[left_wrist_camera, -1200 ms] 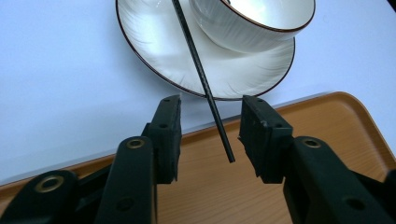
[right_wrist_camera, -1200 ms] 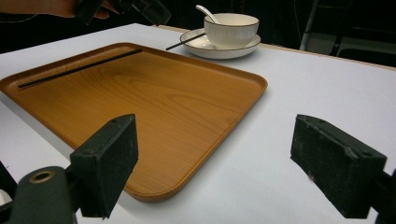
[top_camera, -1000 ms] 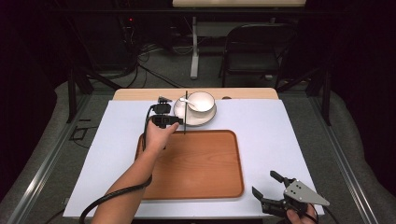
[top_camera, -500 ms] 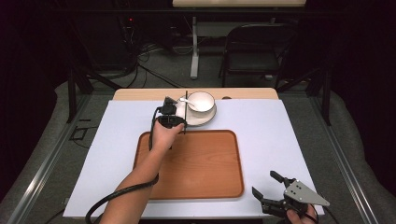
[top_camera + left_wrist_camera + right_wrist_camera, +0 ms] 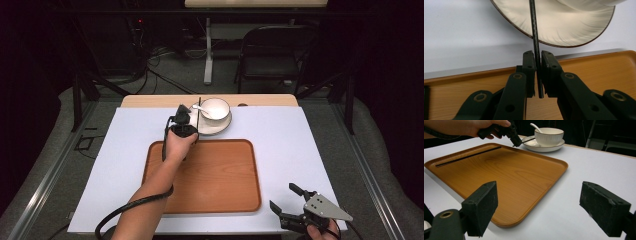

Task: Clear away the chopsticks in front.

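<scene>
The left tongs (image 5: pixel 537 72) have just been closing and now pinch a black chopstick (image 5: pixel 535 42) at the tray's (image 5: pixel 220 200) far edge, its tip lying across the plate (image 5: pixel 220 127) under the bowl (image 5: pixel 216 108). A second chopstick (image 5: pixel 467 156) already lies in the tray. The right tongs (image 5: pixel 290 210) hang wide open and empty over the surface's (image 5: pixel 310 145) near corner. Judging by this, one stick is placed; the gripped one remains to be moved.

White bowl (image 5: pixel 215 107) holding a spoon (image 5: pixel 201 109), on a saucer (image 5: pixel 217 125), wooden tray (image 5: pixel 220 175), second black chopstick (image 5: pixel 467 156) lying in it, white tabletop (image 5: pixel 295 145), chair (image 5: pixel 272 52) behind.
</scene>
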The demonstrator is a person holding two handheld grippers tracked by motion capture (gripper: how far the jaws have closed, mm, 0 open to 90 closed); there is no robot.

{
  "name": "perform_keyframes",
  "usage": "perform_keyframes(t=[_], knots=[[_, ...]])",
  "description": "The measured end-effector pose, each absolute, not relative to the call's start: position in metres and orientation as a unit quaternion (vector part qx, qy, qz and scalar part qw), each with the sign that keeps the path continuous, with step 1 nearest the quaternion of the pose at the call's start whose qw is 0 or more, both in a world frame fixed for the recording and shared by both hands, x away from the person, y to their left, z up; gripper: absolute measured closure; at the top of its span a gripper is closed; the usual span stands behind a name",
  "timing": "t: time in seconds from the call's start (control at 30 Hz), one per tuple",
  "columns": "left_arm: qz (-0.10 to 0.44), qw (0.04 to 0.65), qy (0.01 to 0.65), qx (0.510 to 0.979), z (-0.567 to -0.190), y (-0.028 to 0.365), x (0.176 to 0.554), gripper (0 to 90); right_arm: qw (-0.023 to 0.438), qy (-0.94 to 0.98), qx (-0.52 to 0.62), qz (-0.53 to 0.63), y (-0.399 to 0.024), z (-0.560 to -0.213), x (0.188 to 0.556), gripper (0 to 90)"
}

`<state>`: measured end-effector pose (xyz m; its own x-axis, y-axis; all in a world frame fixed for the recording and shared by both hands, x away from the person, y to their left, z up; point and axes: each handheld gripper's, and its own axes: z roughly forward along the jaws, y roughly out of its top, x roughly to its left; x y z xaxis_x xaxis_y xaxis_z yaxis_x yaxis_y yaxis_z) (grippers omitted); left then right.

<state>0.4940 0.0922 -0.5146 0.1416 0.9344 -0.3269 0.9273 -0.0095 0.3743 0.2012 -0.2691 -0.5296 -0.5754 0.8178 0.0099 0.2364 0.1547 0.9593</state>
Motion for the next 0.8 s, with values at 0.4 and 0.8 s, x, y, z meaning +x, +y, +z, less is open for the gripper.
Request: perform_keyframes(t=[0.4,0.8], knots=[[0.014,0.243,0.671,0.7,-0.51,0.105,0.498,86.8,0.272,0.709,0.371,0.534,-0.269,-0.53,0.202,14.5],[0.019,0.275,0.672,0.687,-0.493,0.151,0.485,87.1,0.271,0.709,0.373,0.534,-0.269,-0.53,0.202,14.6]])
